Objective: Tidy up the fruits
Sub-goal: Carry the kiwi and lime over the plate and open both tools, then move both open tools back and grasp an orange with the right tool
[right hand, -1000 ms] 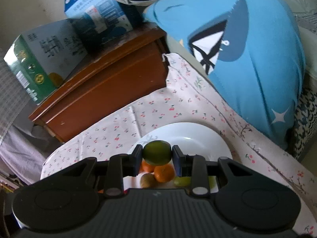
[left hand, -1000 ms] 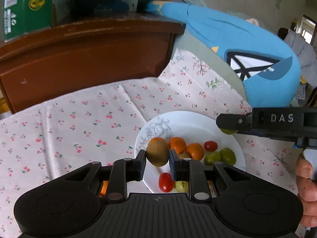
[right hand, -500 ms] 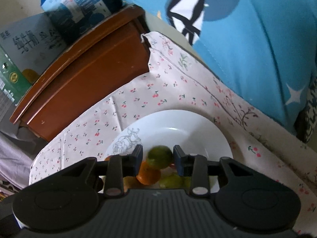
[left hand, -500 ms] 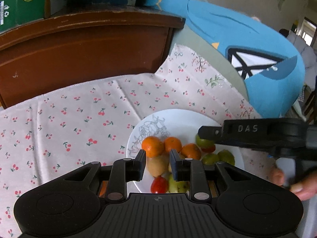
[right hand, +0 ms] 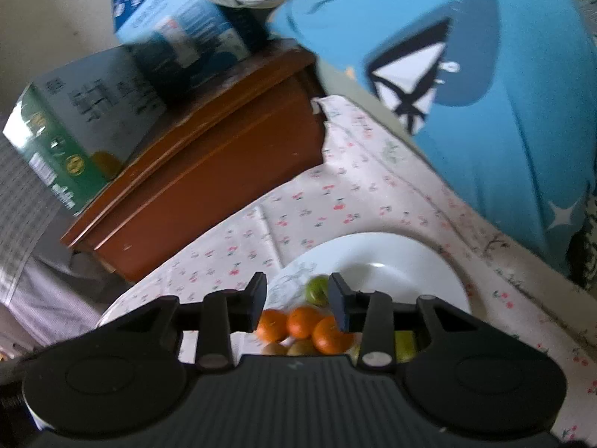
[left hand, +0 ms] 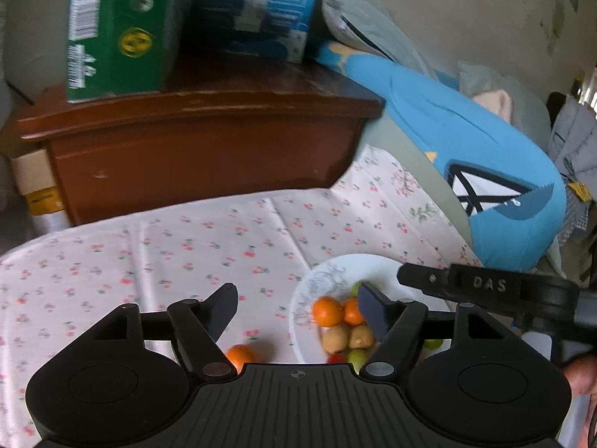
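Found the left tongs (left hand: 298, 310) spread wide, the jaws just opened further, with nothing between them; only the white cloth with small red cherry print (left hand: 186, 246) and the rim of the white round plate (left hand: 309, 287) showed in the gap. Saw one small orange fruit (left hand: 240, 356) alone on the cloth, low beside the left finger of these tongs and apart from the plate.

Saw on the plate, behind the right finger of the left tongs, two round oranges (left hand: 327, 311) touching each other, two brown kiwis (left hand: 335, 338) just below them, then a red tomato (left hand: 335, 357) and a pale green fruit (left hand: 356, 358) at the tongs' body.

Found the right tongs (right hand: 298, 296) parted too, the jaws just opened a little. Saw a round green fruit (right hand: 317, 291) between them, nearer to the right finger, blurred, with the pads not pressing on it. Could not tell if it touched the plate. Saw three oranges below these jaws.

Noted, beyond both tongs, a brown wooden cabinet (left hand: 205, 149) carrying a green carton (left hand: 115, 30) and a blue carton (left hand: 253, 3), and to the right a large blue cushion (left hand: 485, 171).
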Demonstrator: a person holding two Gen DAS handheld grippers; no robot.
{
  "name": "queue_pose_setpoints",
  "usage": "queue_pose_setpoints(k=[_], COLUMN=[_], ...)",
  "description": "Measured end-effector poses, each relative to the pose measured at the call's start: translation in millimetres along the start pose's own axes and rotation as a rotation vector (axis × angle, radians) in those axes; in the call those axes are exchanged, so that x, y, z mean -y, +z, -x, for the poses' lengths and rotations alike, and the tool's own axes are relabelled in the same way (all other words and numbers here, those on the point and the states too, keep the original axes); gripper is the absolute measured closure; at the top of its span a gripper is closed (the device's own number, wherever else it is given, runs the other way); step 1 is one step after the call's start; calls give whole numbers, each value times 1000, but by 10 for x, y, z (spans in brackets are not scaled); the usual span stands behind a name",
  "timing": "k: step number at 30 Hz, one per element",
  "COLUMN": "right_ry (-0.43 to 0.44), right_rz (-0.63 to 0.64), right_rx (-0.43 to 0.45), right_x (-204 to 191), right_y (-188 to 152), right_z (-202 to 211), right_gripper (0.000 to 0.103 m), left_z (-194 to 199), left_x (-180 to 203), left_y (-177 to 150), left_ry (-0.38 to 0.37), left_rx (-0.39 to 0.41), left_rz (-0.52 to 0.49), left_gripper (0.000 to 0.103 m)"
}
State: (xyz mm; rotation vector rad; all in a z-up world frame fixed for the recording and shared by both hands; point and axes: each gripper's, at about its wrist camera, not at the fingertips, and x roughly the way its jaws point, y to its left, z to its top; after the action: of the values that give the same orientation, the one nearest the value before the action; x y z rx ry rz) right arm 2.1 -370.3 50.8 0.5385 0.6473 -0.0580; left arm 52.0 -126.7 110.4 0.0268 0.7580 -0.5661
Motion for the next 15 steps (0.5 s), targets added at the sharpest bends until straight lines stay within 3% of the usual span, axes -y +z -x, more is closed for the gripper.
queue_pose_setpoints(k=[2, 15], right_ry=[17, 108], right_rz=[10, 183], right_rx=[-4, -70], right_x=[-70, -643], right_y=[-39, -517], right_z=[32, 65], right_gripper=[63, 63], left_z=[83, 412], left_x=[-74, -489], left_y=[19, -104], left_ry=[26, 166], left_rx=[3, -13], left_rz=[-2, 21], left_gripper=[25, 24])
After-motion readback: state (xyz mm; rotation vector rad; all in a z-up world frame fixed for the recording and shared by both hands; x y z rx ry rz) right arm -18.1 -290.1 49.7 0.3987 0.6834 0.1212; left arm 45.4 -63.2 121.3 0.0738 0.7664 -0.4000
